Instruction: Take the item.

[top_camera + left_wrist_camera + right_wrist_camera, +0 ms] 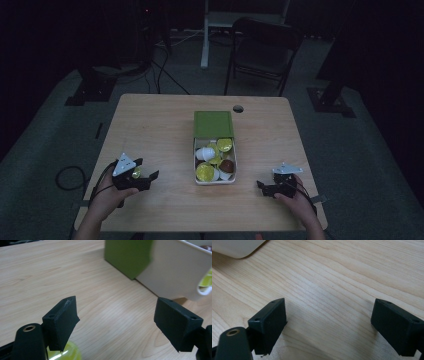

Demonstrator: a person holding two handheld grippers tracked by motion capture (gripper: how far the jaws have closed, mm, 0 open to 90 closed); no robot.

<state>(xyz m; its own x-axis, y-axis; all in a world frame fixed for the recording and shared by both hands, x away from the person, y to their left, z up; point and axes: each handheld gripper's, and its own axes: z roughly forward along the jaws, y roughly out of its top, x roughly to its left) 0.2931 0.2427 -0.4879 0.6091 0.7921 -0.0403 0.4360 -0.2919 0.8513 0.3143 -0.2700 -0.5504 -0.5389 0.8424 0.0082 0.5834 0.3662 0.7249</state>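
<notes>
High view: wooden table (150, 120) w/ a white tray (215, 181) at centre, its green lid (213, 123) slid toward the far side, so the near half is uncovered. Inside are capsules (215, 160), mostly gold-topped, one white, one brown.

Left gripper (147, 176) sits near-left of the tray, held in the person's left hand (107, 197). A yellow-green capsule (136, 172) shows right by its jaws, but whether it lies on the table or touches a jaw can't be told from up there.

Left gripper view settles part of that: jaws stand apart, roughly half open, bare wood betw. them, nothing clamped. The yellow-green capsule (65, 353) lies low in frame, behind and under the left jaw, outside the gap. Same view shows the tray's white wall (175, 270) and green lid (127, 255) close ahead.

Right gripper (264, 187) rests near-right of the tray in the right hand (300, 200). Right gripper view: jaws wide apart, empty, just wood grain betw. them, plus a white tray corner (237, 247) at top left.
</notes>
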